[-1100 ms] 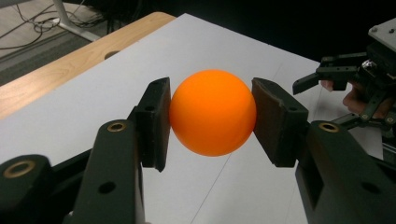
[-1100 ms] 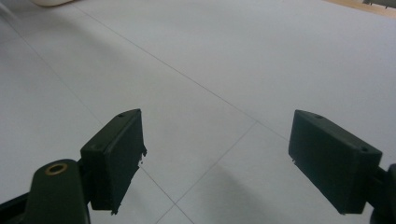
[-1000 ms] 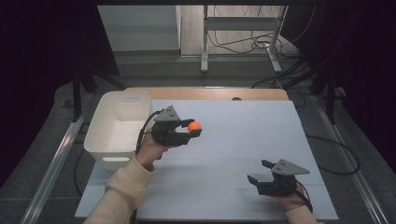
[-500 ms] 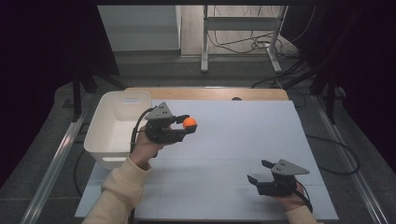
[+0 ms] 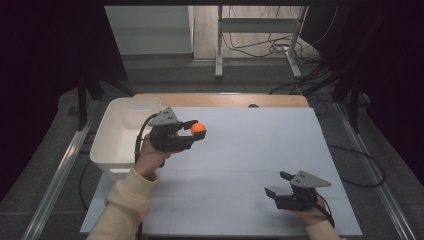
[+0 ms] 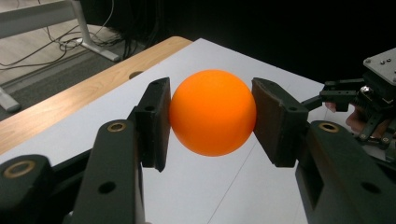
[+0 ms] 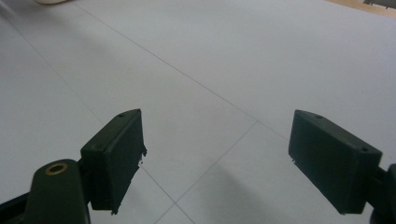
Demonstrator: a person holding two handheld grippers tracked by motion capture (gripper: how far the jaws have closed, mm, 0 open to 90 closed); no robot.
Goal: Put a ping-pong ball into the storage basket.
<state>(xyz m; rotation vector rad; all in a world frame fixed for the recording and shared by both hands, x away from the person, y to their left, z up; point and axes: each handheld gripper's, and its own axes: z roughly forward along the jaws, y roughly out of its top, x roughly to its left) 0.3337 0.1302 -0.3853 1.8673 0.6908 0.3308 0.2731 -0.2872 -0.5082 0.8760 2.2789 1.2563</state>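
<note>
Black two-jaw left gripper topped by grey three-cornered plate, black cable trailing from rear; brass-ringed holes in jaw arms, flat dark pads. Matching right gripper, likewise grey-plated. Cream long sleeve with ribbed cuff.

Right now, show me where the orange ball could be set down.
The white tabletop is bare between the left gripper holding the orange ball and the right gripper. The white bin borders the left edge.

High view above the white table; both gripper views close, low, across it.
</note>
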